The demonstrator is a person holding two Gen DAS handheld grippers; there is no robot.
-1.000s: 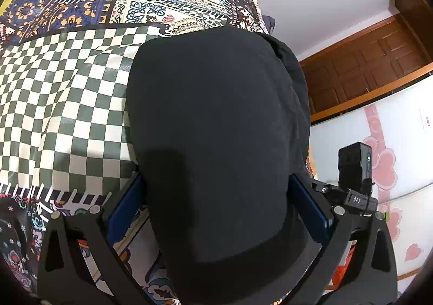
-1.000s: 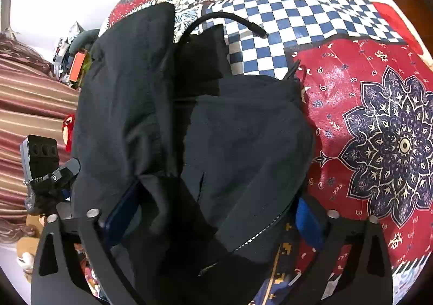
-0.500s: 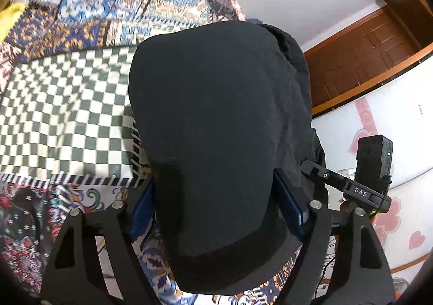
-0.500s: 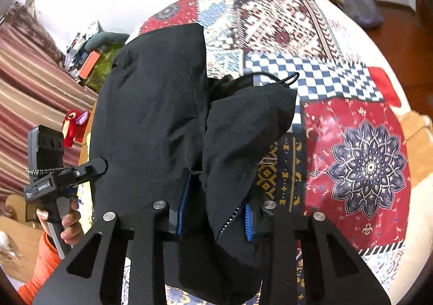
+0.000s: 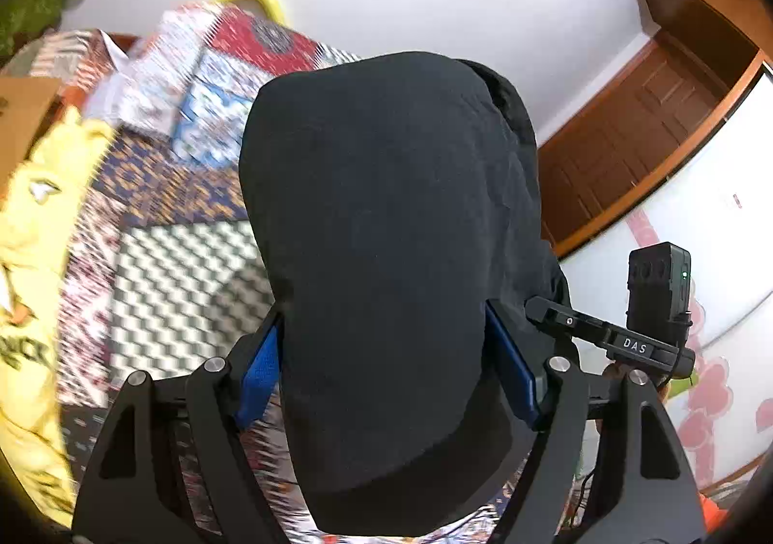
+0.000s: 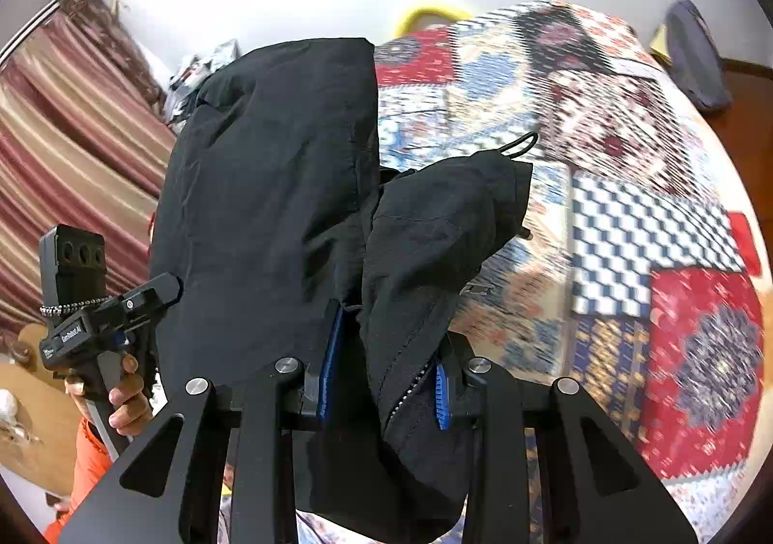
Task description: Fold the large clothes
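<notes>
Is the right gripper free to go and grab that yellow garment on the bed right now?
Probably not. The right gripper is shut on the black jacket, which the left gripper also holds, lifted above the patchwork bedspread. The yellow garment shows only in the left view.

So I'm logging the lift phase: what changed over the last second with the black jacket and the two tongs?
Both tongs rose, carrying the black jacket up off the patchwork bedspread, and both views tilted toward the wall. The right tongs narrowed from wide around the fabric to pinched on the zipper edge. The left tongs closed in slightly. Unchanged: both grip the jacket, and the bedspread stays put.
</notes>
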